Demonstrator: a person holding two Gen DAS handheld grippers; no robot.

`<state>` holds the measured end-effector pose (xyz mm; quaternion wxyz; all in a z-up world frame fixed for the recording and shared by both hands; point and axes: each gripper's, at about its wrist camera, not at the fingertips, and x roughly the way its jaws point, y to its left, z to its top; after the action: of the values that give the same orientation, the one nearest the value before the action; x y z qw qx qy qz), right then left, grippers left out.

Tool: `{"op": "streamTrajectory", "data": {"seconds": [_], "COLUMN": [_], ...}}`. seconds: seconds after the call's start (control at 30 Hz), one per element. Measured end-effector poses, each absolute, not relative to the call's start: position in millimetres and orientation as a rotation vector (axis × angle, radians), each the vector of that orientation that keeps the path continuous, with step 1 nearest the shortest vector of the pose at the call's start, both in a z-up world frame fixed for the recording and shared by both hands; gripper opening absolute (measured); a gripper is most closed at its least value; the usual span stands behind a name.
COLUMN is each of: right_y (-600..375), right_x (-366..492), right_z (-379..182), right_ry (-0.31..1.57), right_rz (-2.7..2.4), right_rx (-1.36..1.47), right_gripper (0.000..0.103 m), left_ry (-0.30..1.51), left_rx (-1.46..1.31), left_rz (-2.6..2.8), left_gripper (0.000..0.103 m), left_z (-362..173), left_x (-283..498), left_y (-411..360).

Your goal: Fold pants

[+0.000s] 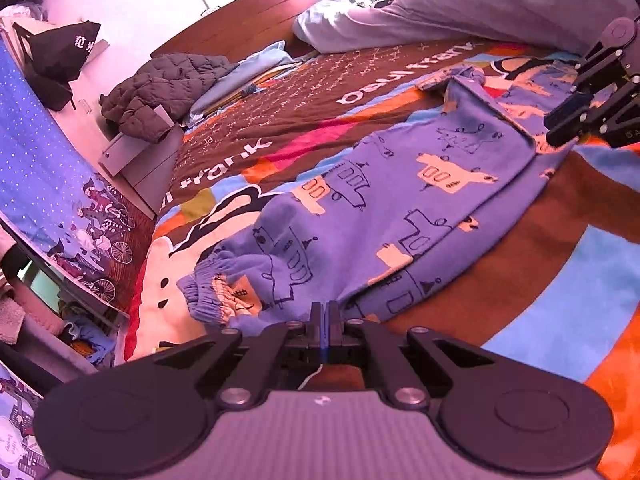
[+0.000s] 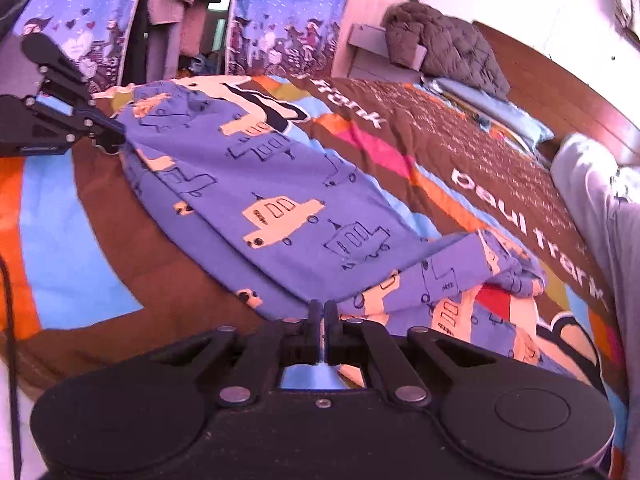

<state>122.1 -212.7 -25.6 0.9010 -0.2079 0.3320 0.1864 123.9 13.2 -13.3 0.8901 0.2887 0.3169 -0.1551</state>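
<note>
A bed filled both views, its colourful printed blanket carrying everything. Along the headboard edge lay a pale grey pillow and, toward the far corner, a folded light blue cloth. Off that corner a dark quilted jacket was heaped on a grey bedside cabinet; no drawer stood open, so its contents could not be told. Past the side edge hung a blue patterned curtain.

The blue pants, printed with cream cars, lay across the middle of the blanket, folded lengthwise, the gathered cuffs toward the curtain-side edge and the waist end toward the pillow. Broad bare blanket lay between the pants and the near edge, and more between them and the headboard.

The left gripper was pressed tight together on the pants' near edge by the cuffs. The right gripper stood at the near edge of the waist end with a narrow slit between its fingers, the cloth just at their tips; whether they gripped it could not be told.
</note>
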Motion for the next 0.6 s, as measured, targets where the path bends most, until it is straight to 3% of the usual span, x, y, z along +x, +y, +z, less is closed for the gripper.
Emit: {"op": "streamTrajectory", "data": {"seconds": [0.03,0.47,0.5,0.53,0.57,0.6], "right_y": [-216,-260,-259,-258,-256,-255], "right_x": [126,187,189,188,186,184], "right_z": [-25,-34,-35,-36,-37,-38], "right_ry": [0.694,0.913,0.922,0.923,0.913,0.900], "right_rz": [0.375,0.174,0.160,0.144,0.117,0.100], "right_rx": [-0.398,0.232,0.252,0.246,0.220,0.200], "right_gripper": [0.021,0.029,0.025,0.006,0.000,0.000], "left_ry": [0.659,0.659,0.658,0.658,0.656,0.654], "left_rx": [0.594,0.591,0.593,0.594,0.594,0.593], "left_rz": [-0.323,-0.321,-0.321,-0.320,-0.319,-0.319], "left_gripper": [0.000,0.000,0.000,0.000,0.000,0.000], "left_z": [-13,-16,-17,-18,-17,-16], "left_x": [124,124,124,124,123,123], "left_y": [14,14,13,13,13,12]}}
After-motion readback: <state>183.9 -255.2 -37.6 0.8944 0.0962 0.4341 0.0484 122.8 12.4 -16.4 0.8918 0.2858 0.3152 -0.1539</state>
